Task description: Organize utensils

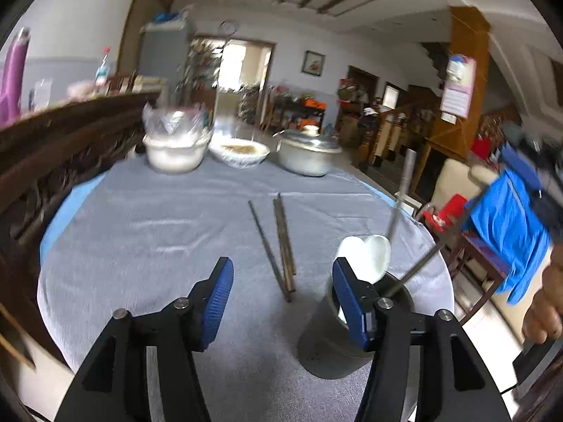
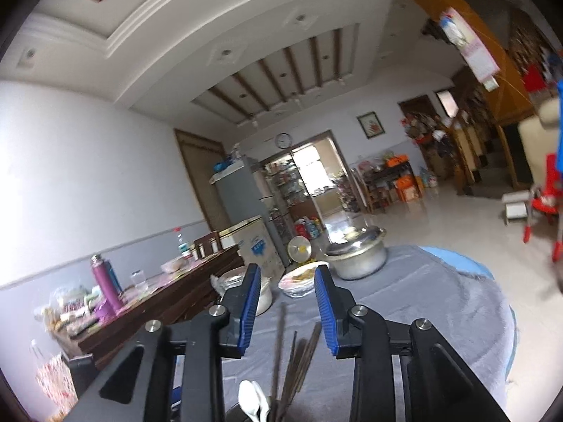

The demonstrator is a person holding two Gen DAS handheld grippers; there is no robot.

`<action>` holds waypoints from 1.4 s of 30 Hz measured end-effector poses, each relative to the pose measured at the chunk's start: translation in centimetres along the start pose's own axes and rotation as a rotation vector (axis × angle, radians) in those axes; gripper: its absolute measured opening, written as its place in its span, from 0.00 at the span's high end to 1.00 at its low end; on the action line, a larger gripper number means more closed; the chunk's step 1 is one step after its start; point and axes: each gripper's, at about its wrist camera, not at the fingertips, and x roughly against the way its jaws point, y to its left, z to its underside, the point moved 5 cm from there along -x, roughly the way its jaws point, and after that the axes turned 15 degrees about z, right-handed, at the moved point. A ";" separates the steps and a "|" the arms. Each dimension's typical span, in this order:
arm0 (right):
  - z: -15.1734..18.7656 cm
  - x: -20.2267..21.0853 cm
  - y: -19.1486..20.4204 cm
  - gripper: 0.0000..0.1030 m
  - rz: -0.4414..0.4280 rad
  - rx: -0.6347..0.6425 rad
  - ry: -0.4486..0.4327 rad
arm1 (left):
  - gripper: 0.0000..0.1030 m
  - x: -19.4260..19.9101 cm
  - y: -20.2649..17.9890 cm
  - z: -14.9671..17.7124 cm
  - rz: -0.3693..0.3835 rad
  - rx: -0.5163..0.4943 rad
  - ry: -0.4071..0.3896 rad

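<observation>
Lying ahead of the wide, empty left claw [image 1: 283, 293], loose chopsticks [image 1: 281, 242] point away lengthwise on the bench [image 1: 140, 218]; right claw [image 2: 288, 307] parted, empty.

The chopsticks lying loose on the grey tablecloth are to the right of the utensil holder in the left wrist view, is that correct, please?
Not quite: in the left wrist view the loose chopsticks lie on the grey tablecloth to the left of the utensil holder, not to its right.
</observation>
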 end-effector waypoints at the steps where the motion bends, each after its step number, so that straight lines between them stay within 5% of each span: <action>1: 0.0 -0.2 -0.6 0.67 0.011 -0.014 0.008 | 0.40 0.0 0.3 -0.1 -0.004 0.012 0.004; 14: 3.1 -5.5 -7.6 0.67 0.139 -0.154 0.228 | 0.36 -2.0 5.5 1.7 -0.083 0.223 0.106; 24: 8.9 -10.6 -9.1 0.67 0.104 -0.141 0.482 | 0.36 -4.3 8.4 2.6 -0.123 0.258 0.191; 30: 11.0 -19.7 -7.0 0.67 0.022 -0.015 0.731 | 0.36 -8.5 10.0 -0.9 -0.095 0.213 0.282; 35: 10.6 -28.1 -3.8 0.67 -0.016 0.022 0.810 | 0.35 -13.7 11.4 -4.3 -0.125 0.179 0.358; 42: 13.3 -39.5 1.8 0.67 0.059 0.104 0.942 | 0.36 -18.1 12.6 -6.8 -0.099 0.195 0.391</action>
